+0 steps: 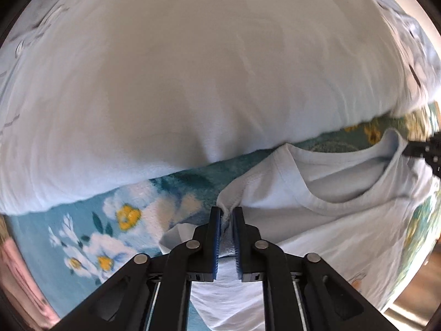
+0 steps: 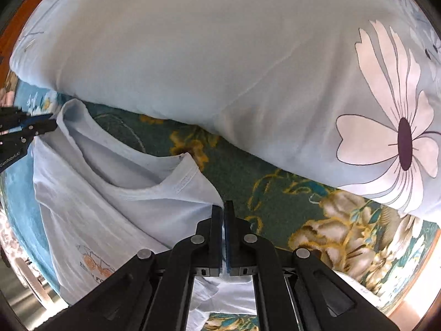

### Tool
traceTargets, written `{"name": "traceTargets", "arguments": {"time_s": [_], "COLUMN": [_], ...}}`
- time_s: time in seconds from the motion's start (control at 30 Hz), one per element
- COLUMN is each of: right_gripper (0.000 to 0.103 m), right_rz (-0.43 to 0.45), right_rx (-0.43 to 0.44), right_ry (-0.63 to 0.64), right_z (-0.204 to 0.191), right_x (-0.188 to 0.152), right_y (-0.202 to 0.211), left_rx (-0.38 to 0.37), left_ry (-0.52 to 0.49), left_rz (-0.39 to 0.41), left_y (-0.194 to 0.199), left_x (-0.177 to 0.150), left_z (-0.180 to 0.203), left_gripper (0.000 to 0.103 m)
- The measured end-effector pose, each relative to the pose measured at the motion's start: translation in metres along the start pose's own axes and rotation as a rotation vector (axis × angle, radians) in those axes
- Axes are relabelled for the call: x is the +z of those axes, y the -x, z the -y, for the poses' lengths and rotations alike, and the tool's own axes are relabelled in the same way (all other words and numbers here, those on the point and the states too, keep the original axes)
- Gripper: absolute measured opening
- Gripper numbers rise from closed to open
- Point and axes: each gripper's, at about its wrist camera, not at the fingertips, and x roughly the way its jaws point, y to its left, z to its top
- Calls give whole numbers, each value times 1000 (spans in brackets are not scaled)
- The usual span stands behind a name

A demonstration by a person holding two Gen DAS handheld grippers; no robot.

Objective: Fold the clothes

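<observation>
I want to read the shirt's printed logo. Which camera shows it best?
The right wrist view: the orange print on the white T-shirt lies unobstructed beside the right claw. The left wrist view shows only a blurred orange trace at the shirt's edge.

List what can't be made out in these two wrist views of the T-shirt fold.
- T-shirt hem and sleeves: both views, cut off by the lower edge and the gripper bodies.
- Chest print: right wrist view, lettering partly hidden by the right gripper.
- Right side of the pillow: left wrist view, blurred.
</observation>
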Motion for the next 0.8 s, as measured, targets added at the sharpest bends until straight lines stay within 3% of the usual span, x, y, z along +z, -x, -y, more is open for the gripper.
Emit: {"name": "traceTargets", "arguments": {"time_s": [0.1,0.13,0.27,0.4,0.63,0.8], "right_gripper": [2,5,30,33,37,38], "right_rz": [8,18,78,160,218,269], "right_rx": [26,38,37,112,184,271], "right_ry": [-37,-44,-81,-260,-755,-1308], "right_z": [7,9,23,66,160,257], "right_x": [-1,-3,-17,-55,-184,-318], "right_y": [3,6,24,48,56,29], "left_rx": [-6,10,57,36,-111,-124], "left_ry": [18,20,78,205,433,432], "left_rz": [-16,-20,7,39,-59,-156], "left_y": [6,10,33,52,45,37], "left_x": [-1,-1,-8,-30,-96,-127], "left_z": [1,3,3,9,46,87], "left_gripper": [15,23,43,52,55,55]}}
